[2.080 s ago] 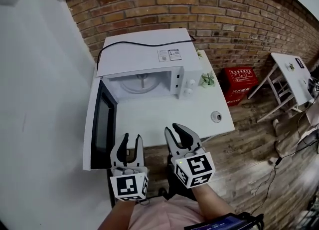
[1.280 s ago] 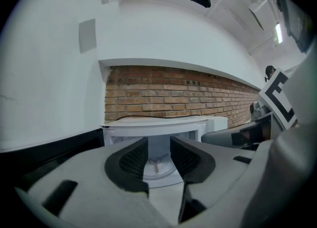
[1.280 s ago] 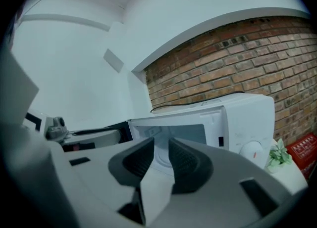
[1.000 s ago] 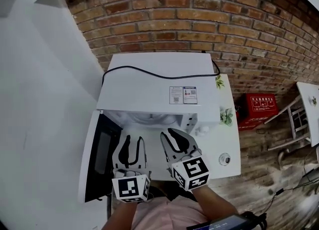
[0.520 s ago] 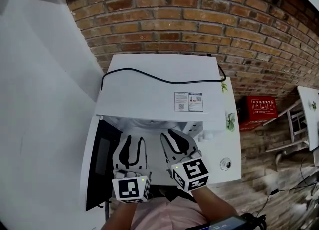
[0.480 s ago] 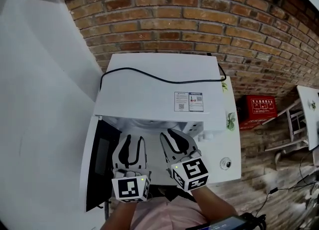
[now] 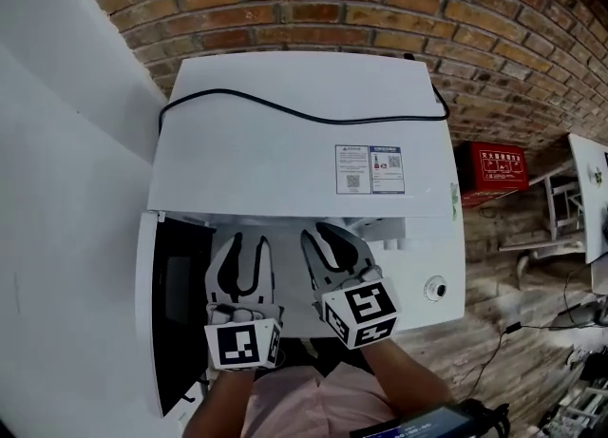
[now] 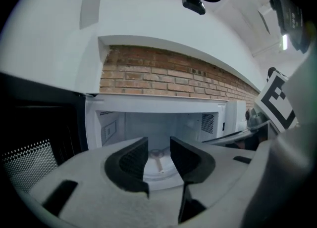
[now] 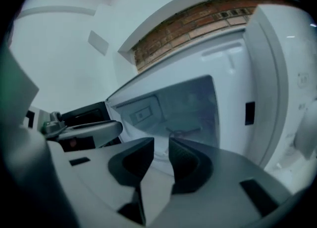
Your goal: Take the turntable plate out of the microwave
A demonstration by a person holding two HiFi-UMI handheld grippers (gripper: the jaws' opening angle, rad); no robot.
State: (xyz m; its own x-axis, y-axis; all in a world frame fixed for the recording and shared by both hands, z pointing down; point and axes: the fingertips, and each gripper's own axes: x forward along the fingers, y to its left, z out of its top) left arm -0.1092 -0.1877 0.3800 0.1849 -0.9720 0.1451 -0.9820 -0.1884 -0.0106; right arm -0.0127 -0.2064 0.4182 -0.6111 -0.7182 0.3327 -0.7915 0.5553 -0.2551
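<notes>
Microwave (image 7: 294, 142), one; turntable plate (image 8: 158, 165), one; left gripper (image 7: 249, 239), right gripper (image 7: 321, 232): two.

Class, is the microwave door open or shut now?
Open. The door stands swung out left, and the left gripper view looks into the cavity at the turntable plate.
</notes>
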